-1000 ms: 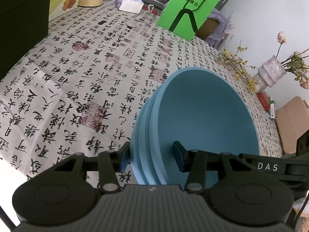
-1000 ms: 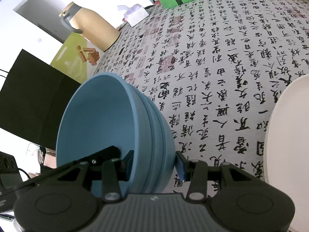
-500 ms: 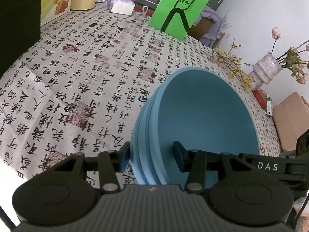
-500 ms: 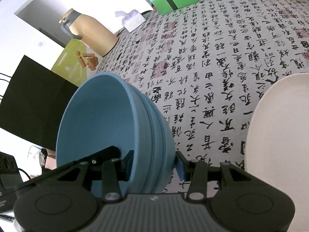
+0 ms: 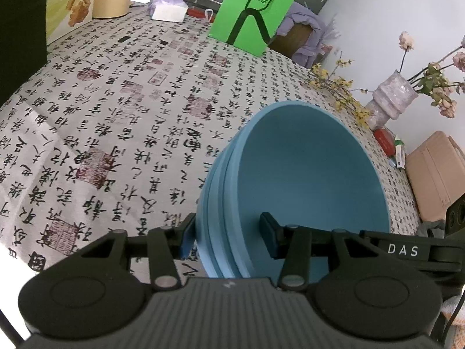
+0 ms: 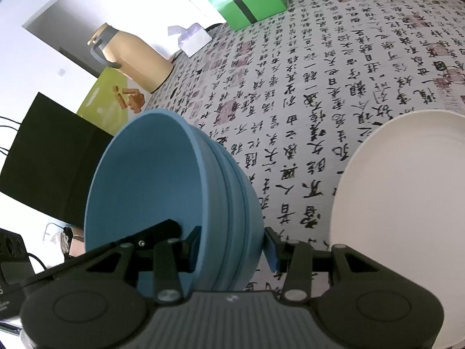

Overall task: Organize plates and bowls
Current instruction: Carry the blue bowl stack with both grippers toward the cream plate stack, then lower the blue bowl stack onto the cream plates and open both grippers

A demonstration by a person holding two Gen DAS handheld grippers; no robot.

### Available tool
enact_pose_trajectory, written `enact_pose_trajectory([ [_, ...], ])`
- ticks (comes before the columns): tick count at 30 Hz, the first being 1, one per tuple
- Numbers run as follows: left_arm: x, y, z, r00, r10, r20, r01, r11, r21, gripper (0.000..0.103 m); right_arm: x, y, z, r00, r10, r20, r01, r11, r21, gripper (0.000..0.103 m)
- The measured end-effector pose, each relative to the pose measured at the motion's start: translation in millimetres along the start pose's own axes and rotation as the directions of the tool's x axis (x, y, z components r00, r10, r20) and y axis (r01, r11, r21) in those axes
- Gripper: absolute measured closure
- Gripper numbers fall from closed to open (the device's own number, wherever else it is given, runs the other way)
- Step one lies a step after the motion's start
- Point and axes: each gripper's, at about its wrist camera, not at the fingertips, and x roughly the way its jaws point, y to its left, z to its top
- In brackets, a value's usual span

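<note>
A nested stack of blue bowls [image 5: 305, 174] is held above the calligraphy-print tablecloth [image 5: 130, 110] by both grippers at once. My left gripper [image 5: 228, 237] is shut on the stack's rim, one finger outside the wall and one inside. On the opposite rim of the same blue bowls [image 6: 162, 192], my right gripper [image 6: 232, 245] is shut the same way. A white plate [image 6: 407, 197] lies on the table to the right of the bowls in the right wrist view.
A green paper bag [image 5: 255, 8], a tissue box [image 5: 168, 8], a tan thermos jug [image 6: 133, 58] and a yellow-green box [image 6: 110, 101] stand along the far edge. A black bag [image 6: 49, 160] stands at the left. A flower vase [image 5: 392, 99] stands at the right edge.
Both grippers have carried the bowl stack across the table toward the white plate, which now fills more of the right wrist view. The grips are unchanged.
</note>
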Motion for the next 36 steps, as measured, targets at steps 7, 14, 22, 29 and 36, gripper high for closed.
enact_pose_trajectory([
  [7,3.7,-19.2,-3.2,1.0,-0.012,-0.001,0.012,1.0,0.024,0.056,-15.2,-14.8,-0.9,1.0,-0.003,0.023,0.002,1.0,0.011,0.06],
  [14,9.1,-41.6,-5.3,1.0,-0.026,-0.004,0.026,0.998,0.051,0.056,-32.2,-31.6,-1.6,0.999,-0.009,0.05,0.007,1.0,0.029,0.06],
  [22,18.3,-66.3,-8.1,0.999,-0.046,-0.013,0.047,0.996,0.08,0.056,-49.0,-53.8,-1.2,0.997,-0.019,0.078,0.015,0.999,0.05,0.06],
  [29,29.5,-85.4,-12.2,0.998,-0.061,-0.024,0.063,0.993,0.1,0.056,-60.2,-73.3,1.3,0.995,-0.032,0.094,0.025,0.997,0.069,0.06],
  [36,41.0,-103.2,-14.3,0.996,-0.073,-0.042,0.078,0.989,0.127,0.056,-69.5,-90.0,1.1,0.994,-0.044,0.101,0.035,0.995,0.092,0.06],
])
